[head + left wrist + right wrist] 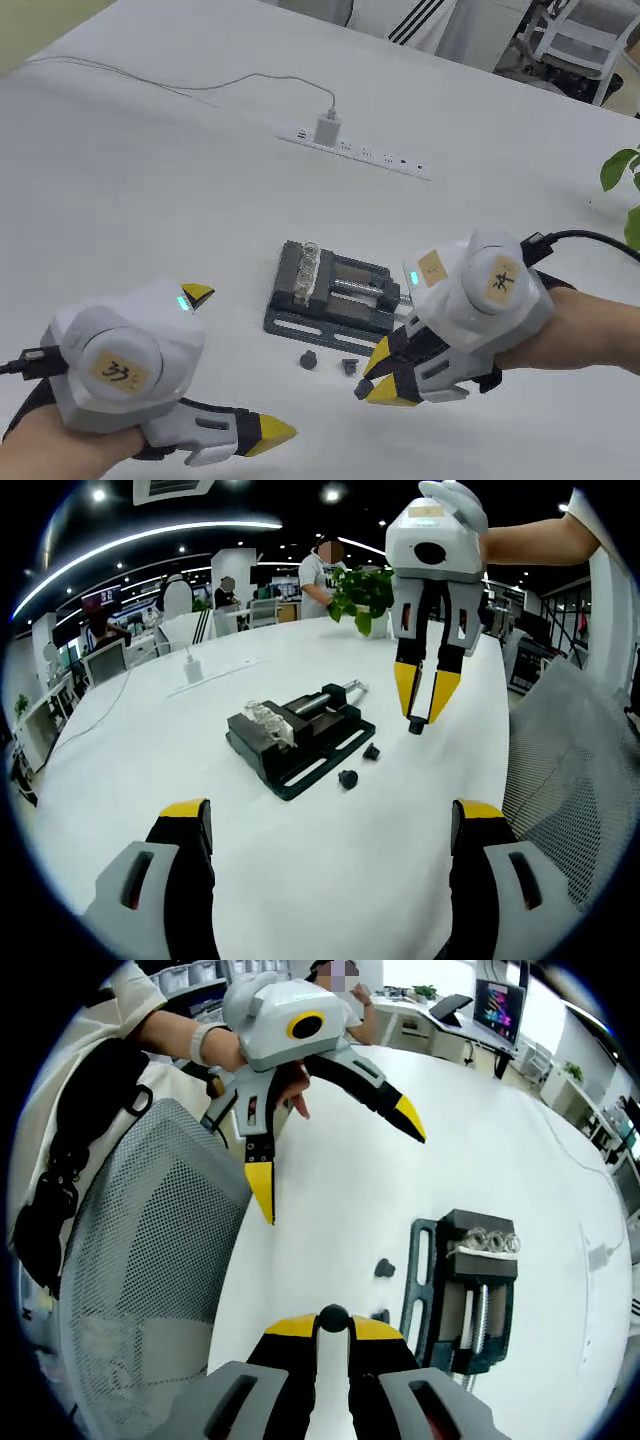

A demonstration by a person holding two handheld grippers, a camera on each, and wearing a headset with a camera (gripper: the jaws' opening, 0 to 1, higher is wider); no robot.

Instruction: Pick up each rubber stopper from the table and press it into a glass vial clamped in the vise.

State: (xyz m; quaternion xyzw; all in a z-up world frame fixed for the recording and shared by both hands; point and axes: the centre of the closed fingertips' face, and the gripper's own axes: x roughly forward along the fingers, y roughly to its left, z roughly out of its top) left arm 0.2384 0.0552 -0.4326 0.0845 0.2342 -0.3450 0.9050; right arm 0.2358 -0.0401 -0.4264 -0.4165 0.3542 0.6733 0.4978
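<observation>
A dark vise (345,300) stands mid-table with clear glass vials (308,268) clamped at its left end. Two dark rubber stoppers (308,358) (349,366) lie on the table just in front of it. My right gripper (385,378) hovers to their right, shut on a third stopper (362,390); in the right gripper view that stopper (333,1317) sits pinched at the yellow tips of the right gripper (333,1328). My left gripper (235,362) is at the near left, open wide and holding nothing. In the left gripper view its jaws (332,810) frame the vise (300,735).
A white power strip (350,150) with a plugged charger (328,128) and cable lies beyond the vise. Green plant leaves (625,170) reach in at the right edge. A grey mesh chair (150,1260) stands at the table's near side. People sit at desks in the background.
</observation>
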